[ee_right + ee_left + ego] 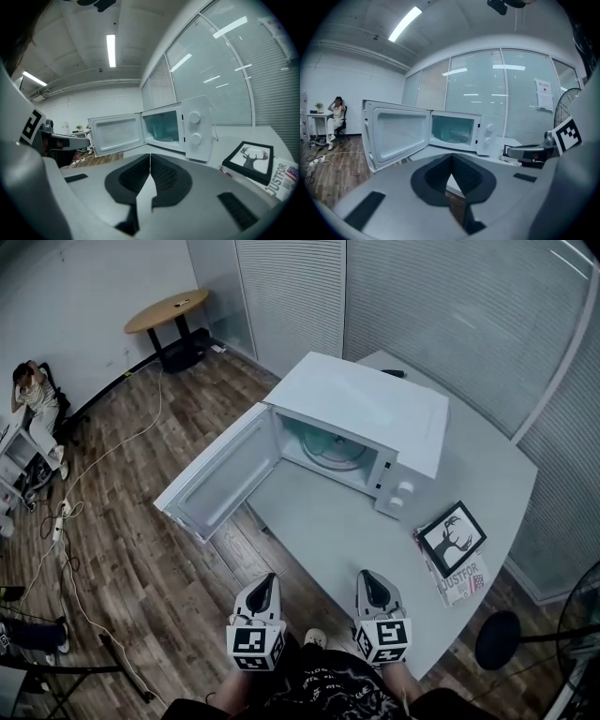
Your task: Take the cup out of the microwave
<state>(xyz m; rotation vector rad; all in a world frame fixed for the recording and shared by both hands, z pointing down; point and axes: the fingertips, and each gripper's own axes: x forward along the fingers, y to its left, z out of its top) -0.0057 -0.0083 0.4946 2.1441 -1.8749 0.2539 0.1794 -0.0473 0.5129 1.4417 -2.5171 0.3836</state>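
Note:
A white microwave (375,409) stands on the grey table (319,521) with its door (220,474) swung wide to the left. Its pale teal inside holds a round glass turntable (333,454); I cannot make out a cup in there. My left gripper (265,579) and right gripper (367,576) hover side by side at the table's near edge, pointing at the microwave, well short of it. Both are shut with nothing in them. The left gripper view shows the shut jaws (451,157) below the open microwave (457,131). In the right gripper view the gripper (150,157) sits below the microwave (173,124).
A black framed deer picture (452,537) and a booklet (464,582) lie right of the microwave. A black fan (497,638) stands at the table's right corner. A round wooden table (169,310), a seated person (33,395) and floor cables (66,512) are off left.

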